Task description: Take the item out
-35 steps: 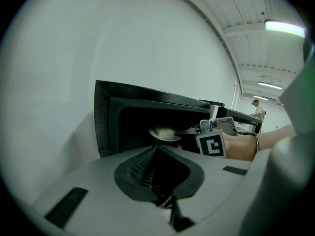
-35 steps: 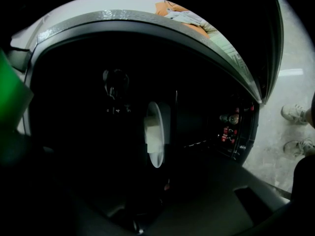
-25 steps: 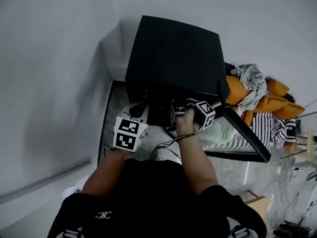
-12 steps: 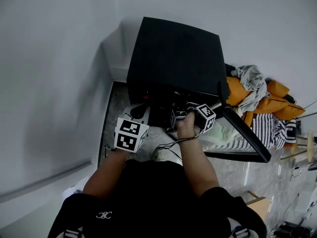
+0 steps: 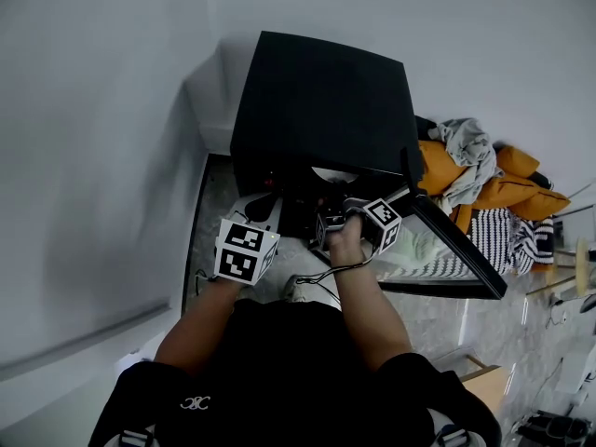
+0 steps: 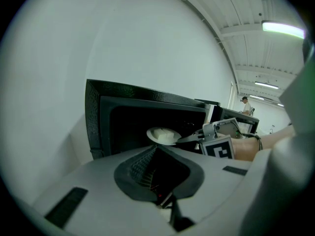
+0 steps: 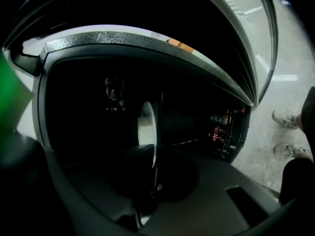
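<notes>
A black oven [image 5: 321, 101] stands against the wall with its door [image 5: 456, 245] swung open to the right. My right gripper [image 5: 337, 196] is at the oven's mouth, shut on the rim of a white plate [image 5: 333, 174]. In the left gripper view the plate [image 6: 163, 135] carries a pale lump and sits level in front of the dark cavity. The right gripper view shows the plate [image 7: 147, 129] edge-on between the jaws of the right gripper [image 7: 153, 163]. My left gripper [image 5: 265, 210] hangs lower left of the oven front, shut and empty [image 6: 157, 146].
A heap of orange, grey and striped cloth [image 5: 494, 194] lies right of the open door. A white wall [image 5: 93, 138] runs close along the left. A cable [image 5: 321, 270] trails below the right gripper. Someone's shoes [image 7: 285, 117] stand on the floor at right.
The white plate now shows under the oven's top edge, where it was hidden before. The right gripper has shifted slightly left. The left gripper has stayed where it was.
</notes>
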The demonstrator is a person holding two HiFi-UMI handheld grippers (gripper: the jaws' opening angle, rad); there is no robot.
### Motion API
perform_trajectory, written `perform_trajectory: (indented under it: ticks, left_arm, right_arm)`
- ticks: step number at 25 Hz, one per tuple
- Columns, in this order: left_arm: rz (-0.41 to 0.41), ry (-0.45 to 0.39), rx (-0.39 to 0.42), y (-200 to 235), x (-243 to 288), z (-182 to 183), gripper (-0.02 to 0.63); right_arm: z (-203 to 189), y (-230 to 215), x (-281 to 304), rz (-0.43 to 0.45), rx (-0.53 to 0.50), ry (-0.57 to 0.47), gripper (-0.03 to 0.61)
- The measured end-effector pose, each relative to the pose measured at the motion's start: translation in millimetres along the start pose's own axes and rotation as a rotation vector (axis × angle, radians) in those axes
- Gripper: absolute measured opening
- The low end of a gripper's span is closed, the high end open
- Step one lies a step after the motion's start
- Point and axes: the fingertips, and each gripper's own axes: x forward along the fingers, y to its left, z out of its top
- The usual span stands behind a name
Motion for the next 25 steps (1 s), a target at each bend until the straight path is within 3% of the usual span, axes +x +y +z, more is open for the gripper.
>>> perform_trajectory:
  ticks: [20,25]
  left_arm:
    - [0.020,0.026,0.004,0,-4,-11,0.008]
    - [0.012,0.030,0.012,-3,-5,-9,0.008]
  right_arm:
    - [2,0,18,0.014,0.018,0.018,0.028]
    - [0,6,14,0.063,0.017,0.031,0.023]
